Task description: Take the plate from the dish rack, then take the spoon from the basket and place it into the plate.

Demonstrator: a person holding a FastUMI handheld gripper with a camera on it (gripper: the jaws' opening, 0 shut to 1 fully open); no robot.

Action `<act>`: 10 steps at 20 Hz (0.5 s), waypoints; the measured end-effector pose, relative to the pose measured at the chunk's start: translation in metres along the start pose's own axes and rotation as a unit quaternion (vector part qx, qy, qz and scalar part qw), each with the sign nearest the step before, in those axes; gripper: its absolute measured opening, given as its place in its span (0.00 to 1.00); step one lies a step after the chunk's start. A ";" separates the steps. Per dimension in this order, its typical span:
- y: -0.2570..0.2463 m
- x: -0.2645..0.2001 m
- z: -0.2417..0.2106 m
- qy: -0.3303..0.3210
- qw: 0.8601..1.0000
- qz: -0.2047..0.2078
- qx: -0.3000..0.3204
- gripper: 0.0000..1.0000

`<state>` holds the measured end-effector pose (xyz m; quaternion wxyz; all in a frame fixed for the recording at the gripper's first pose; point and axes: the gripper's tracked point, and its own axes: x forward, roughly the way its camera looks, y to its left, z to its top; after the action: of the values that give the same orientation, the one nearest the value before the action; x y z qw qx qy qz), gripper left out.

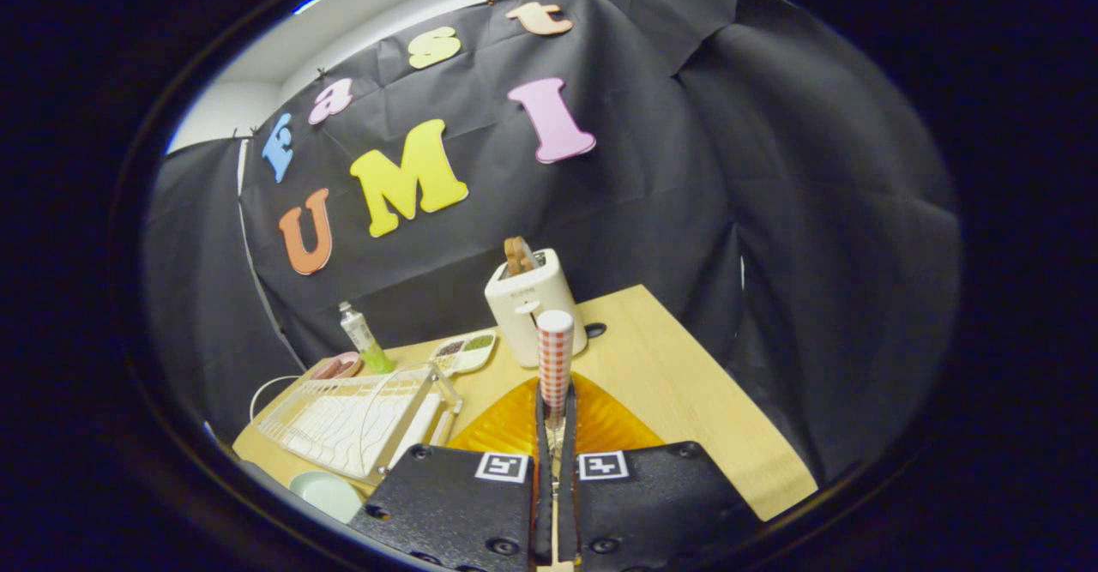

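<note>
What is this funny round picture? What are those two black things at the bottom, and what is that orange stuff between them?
A small camera rides on a hand-held grabber with two fingers; those black blocks are part of it. The fingers are squeezed shut on the rim of an orange plate, which stands on edge over a wooden table. Just beyond the fingers stands a checked cup, then a toaster. Beside them sit a white dish rack, a bottle and a snack tray.

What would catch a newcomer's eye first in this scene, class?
Probably the gripper, its fingers shut on the checked handle of a spoon standing upright above an orange plate. Beyond it a white toaster holds bread, and beside the fingers lies a white dish rack.
</note>
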<state>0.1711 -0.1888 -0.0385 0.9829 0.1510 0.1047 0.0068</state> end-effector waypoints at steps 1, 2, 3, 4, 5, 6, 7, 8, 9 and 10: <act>0.002 -0.007 0.010 -0.011 1.000 -0.008 -0.007 0.08; 0.007 -0.017 0.019 -0.019 1.000 -0.012 -0.011 0.08; 0.015 -0.029 0.024 -0.022 1.000 -0.010 -0.013 0.08; 0.028 -0.043 0.030 -0.027 1.000 0.002 -0.015 0.08; 0.038 -0.056 0.037 -0.033 0.999 0.006 -0.017 0.08; 0.050 -0.069 0.041 -0.040 0.999 0.013 -0.019 0.08; 0.062 -0.083 0.045 -0.049 0.998 0.019 -0.021 0.08; 0.076 -0.095 0.047 -0.055 0.998 0.025 -0.027 0.08; 0.091 -0.104 0.044 -0.060 0.997 0.030 -0.032 0.08; 0.106 -0.113 0.041 -0.058 0.997 0.037 -0.038 0.08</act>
<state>0.0715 -0.1045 0.0538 0.9915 0.1170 0.0412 0.0385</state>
